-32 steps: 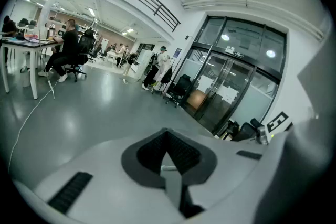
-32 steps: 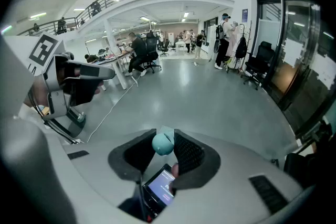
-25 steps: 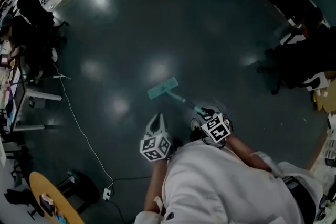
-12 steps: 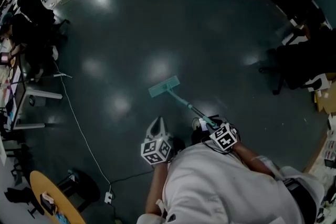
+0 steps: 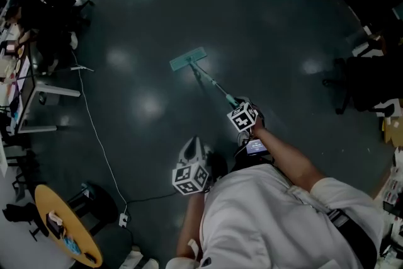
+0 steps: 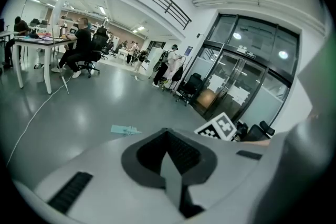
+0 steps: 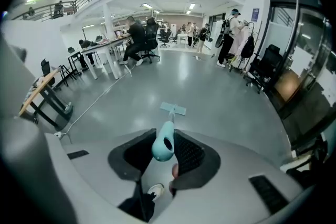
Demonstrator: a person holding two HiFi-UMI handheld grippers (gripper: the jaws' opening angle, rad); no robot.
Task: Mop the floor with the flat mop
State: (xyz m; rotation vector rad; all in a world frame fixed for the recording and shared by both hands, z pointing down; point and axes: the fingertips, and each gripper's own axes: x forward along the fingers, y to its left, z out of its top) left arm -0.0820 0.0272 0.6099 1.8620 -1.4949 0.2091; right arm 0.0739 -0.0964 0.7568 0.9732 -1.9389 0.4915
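Observation:
A flat mop with a teal head point(image 5: 187, 59) lies on the dark floor ahead of me, its thin handle point(image 5: 213, 84) running back to my right gripper point(image 5: 237, 105). That gripper is shut on the handle's teal end point(image 7: 164, 147), with the mop head point(image 7: 172, 108) beyond the jaws in the right gripper view. My left gripper point(image 5: 191, 144) hangs lower and to the left, jaws shut with nothing between them, apart from the mop. In the left gripper view the mop head point(image 6: 125, 129) and the right gripper's marker cube point(image 6: 220, 127) show past its jaws.
A white cable point(image 5: 94, 135) runs along the floor on the left to a power strip point(image 5: 123, 219). A round orange table point(image 5: 63, 230) stands at lower left, desks point(image 5: 31, 104) with seated people at far left, a dark office chair point(image 5: 362, 85) at right.
My right gripper has pushed forward and up, and the mop head has slid farther away across the floor. The left gripper has stayed about where it was.

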